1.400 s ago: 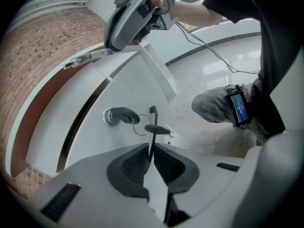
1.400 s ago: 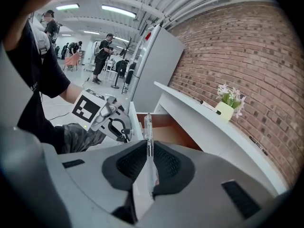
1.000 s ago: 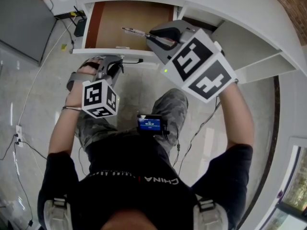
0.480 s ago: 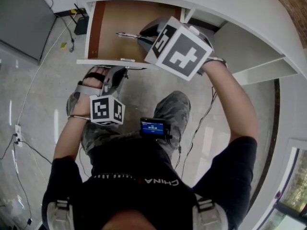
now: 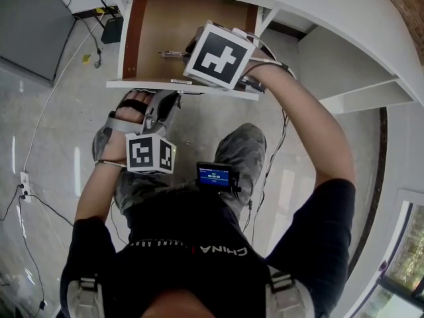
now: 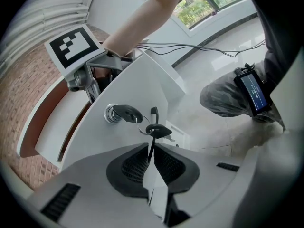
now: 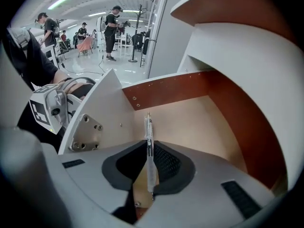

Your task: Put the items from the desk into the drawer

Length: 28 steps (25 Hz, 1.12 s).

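Observation:
The drawer (image 5: 192,22) stands pulled out, its brown floor (image 7: 185,122) bare. My right gripper (image 7: 150,167) is shut on a clear pen (image 7: 149,151) and hangs over the drawer, the pen pointing along its floor. From the head view its marker cube (image 5: 218,57) covers the jaws, and the pen (image 5: 171,53) pokes out to the left. My left gripper (image 6: 151,156) is just under the white drawer front (image 6: 142,94). A key (image 6: 121,112) sits in the lock, and a second key (image 6: 157,130) hangs from its ring with its blade pinched between the shut jaws.
A white desk top (image 5: 331,12) with side shelves (image 5: 344,65) curves over the drawer. A grey panel (image 5: 26,25) and cables (image 5: 26,197) are on the floor at left. A small screen device (image 5: 213,175) rests on the person's lap. Several people (image 7: 114,27) stand far off.
The right gripper has carried the pen leftward and further over the open drawer. The left gripper dropped slightly below the drawer front a second ago and has since stayed put.

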Motion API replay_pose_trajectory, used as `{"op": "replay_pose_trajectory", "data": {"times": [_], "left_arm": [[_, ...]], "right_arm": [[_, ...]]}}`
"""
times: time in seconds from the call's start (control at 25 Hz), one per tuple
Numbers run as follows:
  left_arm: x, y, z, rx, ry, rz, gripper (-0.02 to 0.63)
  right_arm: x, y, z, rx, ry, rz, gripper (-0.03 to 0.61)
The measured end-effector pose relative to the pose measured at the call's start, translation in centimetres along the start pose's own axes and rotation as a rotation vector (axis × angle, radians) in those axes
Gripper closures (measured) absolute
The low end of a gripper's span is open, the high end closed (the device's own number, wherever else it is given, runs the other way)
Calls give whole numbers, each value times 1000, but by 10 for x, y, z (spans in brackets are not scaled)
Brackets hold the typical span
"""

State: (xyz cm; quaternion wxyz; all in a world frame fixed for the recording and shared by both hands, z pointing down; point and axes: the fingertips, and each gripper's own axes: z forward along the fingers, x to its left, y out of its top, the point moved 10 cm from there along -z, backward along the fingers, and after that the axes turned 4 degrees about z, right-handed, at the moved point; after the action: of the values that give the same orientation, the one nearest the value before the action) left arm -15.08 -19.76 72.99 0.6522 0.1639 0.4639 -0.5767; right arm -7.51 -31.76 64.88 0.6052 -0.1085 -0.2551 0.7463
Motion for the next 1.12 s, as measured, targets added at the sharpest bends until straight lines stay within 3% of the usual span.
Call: {"op": "replay_pose_trajectory", "data": {"times": [0.72, 1.12], "left_arm": [[-1, -3, 4, -23, 1, -17, 578], [-1, -3, 4, -26, 0, -18, 578]], "right_arm": [[-21, -17, 62, 209, 78, 45, 526], [-23, -20, 68, 220, 93, 56, 525]]}}
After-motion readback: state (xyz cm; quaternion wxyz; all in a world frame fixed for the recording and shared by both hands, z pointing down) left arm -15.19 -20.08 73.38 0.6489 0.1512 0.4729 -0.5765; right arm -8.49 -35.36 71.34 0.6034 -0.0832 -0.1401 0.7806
